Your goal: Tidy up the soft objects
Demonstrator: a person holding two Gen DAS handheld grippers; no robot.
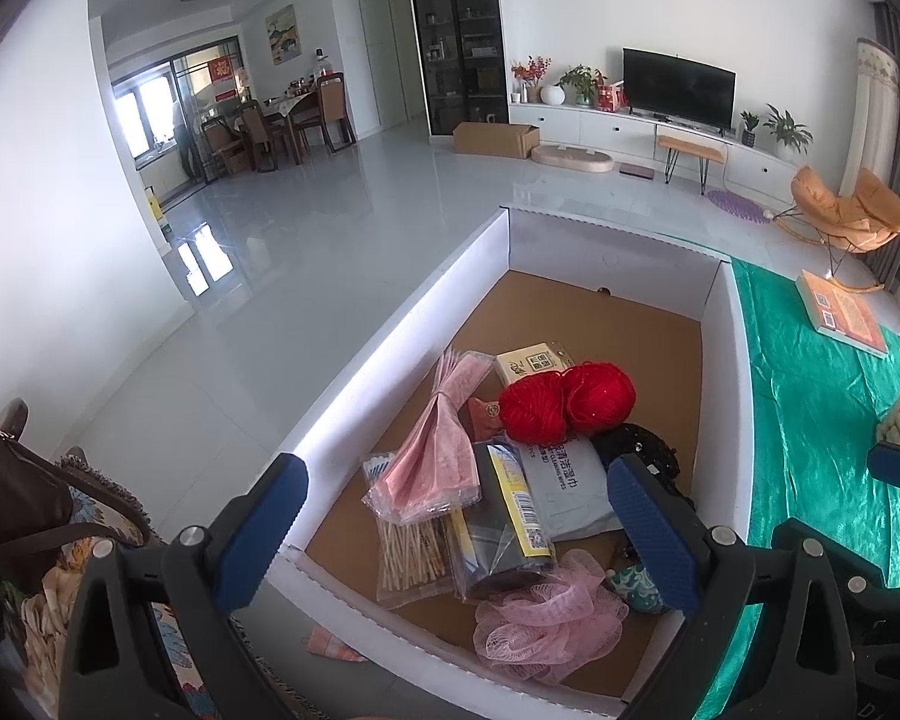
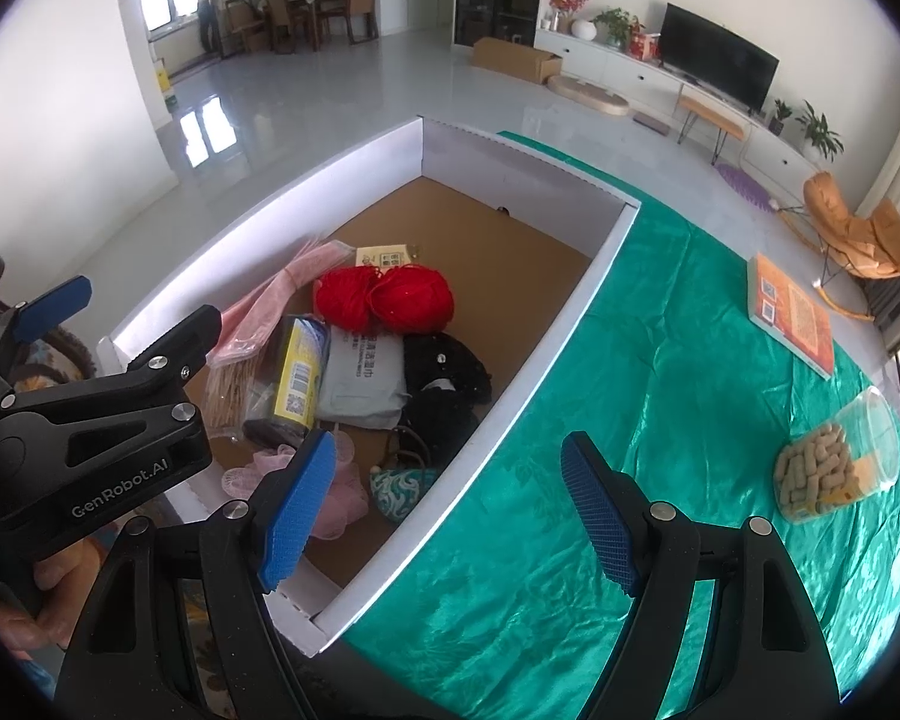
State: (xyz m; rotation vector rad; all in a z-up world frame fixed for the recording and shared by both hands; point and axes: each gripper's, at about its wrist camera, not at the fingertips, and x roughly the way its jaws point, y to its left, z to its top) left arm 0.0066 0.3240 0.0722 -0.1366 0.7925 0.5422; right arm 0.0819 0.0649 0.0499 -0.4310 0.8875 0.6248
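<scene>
A white cardboard box (image 1: pixel 390 324) (image 2: pixel 546 324) with a brown floor holds red yarn balls (image 1: pixel 567 402) (image 2: pixel 384 298), a pink mesh sponge (image 1: pixel 546 612) (image 2: pixel 342 489), pink folded fabric (image 1: pixel 441 450), a grey wipes pack (image 2: pixel 363 381), black fabric (image 2: pixel 447 378), a teal pouch (image 2: pixel 399 492) and a yellow-labelled roll (image 1: pixel 510 516). My left gripper (image 1: pixel 456 528) is open and empty above the box's near end. My right gripper (image 2: pixel 450 510) is open and empty over the box's right wall and the green cloth (image 2: pixel 660 420).
On the green cloth lie an orange book (image 2: pixel 792 312) and a tipped clear jar of beige pieces (image 2: pixel 834 462). A packet of wooden sticks (image 1: pixel 408 552) lies in the box. A patterned chair with a brown bag (image 1: pixel 30 516) stands left of the box.
</scene>
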